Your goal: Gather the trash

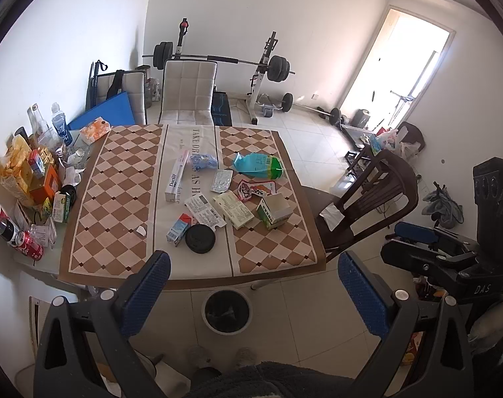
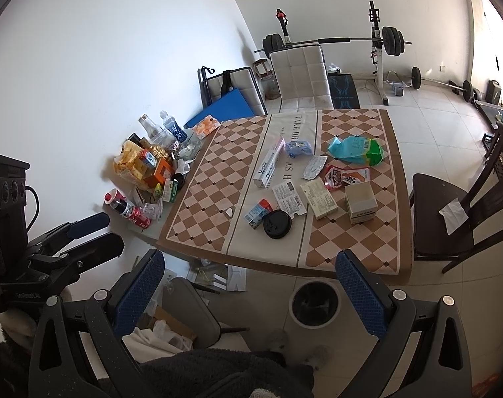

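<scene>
Both grippers, left gripper [image 1: 251, 285] and right gripper [image 2: 250, 282], hang with fingers spread and empty above the bin [image 1: 227, 310], set below the table's near edge [image 1: 198, 282] to receive the wrappers and cartons [image 1: 233, 195] scattered on top.

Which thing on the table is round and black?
The black cup lid near the table's front edge. Everything around it is a box, packet or paper slip.
</scene>
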